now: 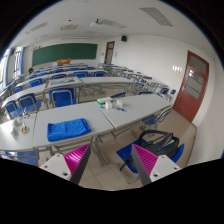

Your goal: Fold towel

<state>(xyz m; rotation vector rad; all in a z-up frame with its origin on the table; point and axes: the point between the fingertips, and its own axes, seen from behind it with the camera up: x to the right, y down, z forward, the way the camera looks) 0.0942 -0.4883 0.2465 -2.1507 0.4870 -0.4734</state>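
A blue towel (68, 129) lies folded flat on a grey desk (50, 138), ahead of and above my left finger. My gripper (111, 162) hangs in the air in front of the desks, well short of the towel. Its fingers (77, 158) stand wide apart, pink pads facing in, with only floor and chair parts between them. Nothing is held.
A second grey desk (135, 108) stands to the right, with small items (105, 102) on it. Blue chairs (62, 97) and more desk rows fill the room behind. A blue chair (158, 146) sits just beyond my right finger. A red door (189, 85) is at right.
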